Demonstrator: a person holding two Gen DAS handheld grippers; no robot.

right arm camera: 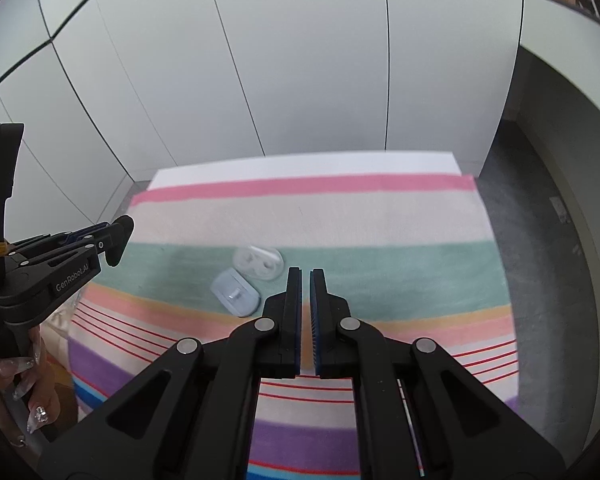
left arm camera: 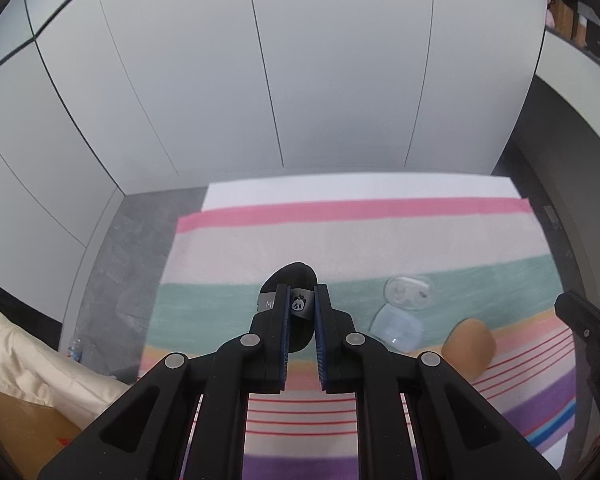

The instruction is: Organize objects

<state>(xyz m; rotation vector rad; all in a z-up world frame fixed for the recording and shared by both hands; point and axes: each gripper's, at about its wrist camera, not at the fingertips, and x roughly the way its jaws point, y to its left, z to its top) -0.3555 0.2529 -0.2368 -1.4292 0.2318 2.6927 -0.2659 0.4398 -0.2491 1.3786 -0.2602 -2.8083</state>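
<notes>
Left wrist: striped cloth [left arm camera: 380, 240] (far half bare) near wall [left arm camera: 260, 80].

Home interior; white wardrobe panels [left arm camera: 260, 80]; striped towel [left arm camera: 340, 240]

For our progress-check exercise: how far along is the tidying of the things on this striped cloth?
Done: nothing looks sorted yet. In hand: the left gripper grips a black object; the right gripper is shut, seemingly empty. Left: a clear case and lid on the cloth.
</notes>
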